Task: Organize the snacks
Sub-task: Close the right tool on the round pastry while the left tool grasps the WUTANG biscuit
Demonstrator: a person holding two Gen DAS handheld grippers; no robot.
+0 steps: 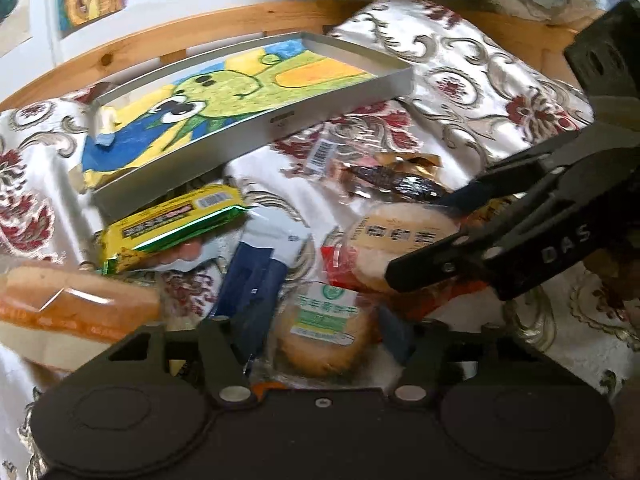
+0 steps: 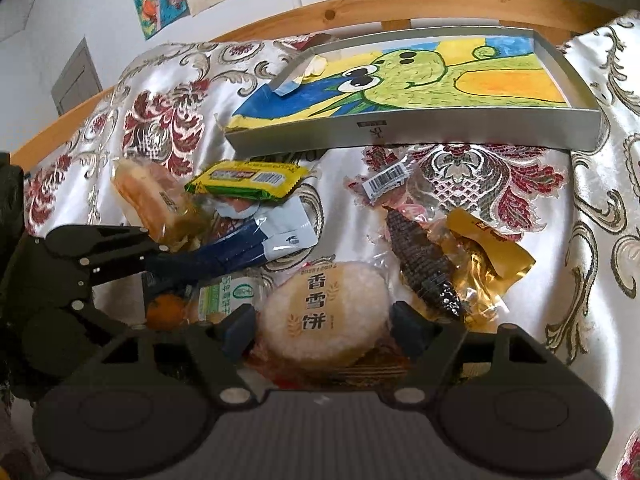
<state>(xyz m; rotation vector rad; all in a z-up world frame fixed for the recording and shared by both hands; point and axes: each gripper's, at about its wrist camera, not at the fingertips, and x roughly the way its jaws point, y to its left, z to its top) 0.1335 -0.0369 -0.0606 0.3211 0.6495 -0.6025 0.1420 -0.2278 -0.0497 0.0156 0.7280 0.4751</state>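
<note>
I am bracketing the rice cracker (image 2: 324,312) with my right gripper (image 2: 320,330), jaws wide, one finger on each side, not yet closed on it. It is lying near the front edge of the bedspread (image 2: 600,184), the empty tray (image 2: 420,130) well behind it. To do this well I should be closing squarely across the cracker, gently, clear of the dark corn cob (image 2: 424,264) just beside it. My left gripper (image 1: 316,340) is hovering low and level over the green-labelled cake (image 1: 320,328), jaws spread wide, holding nothing.
</note>
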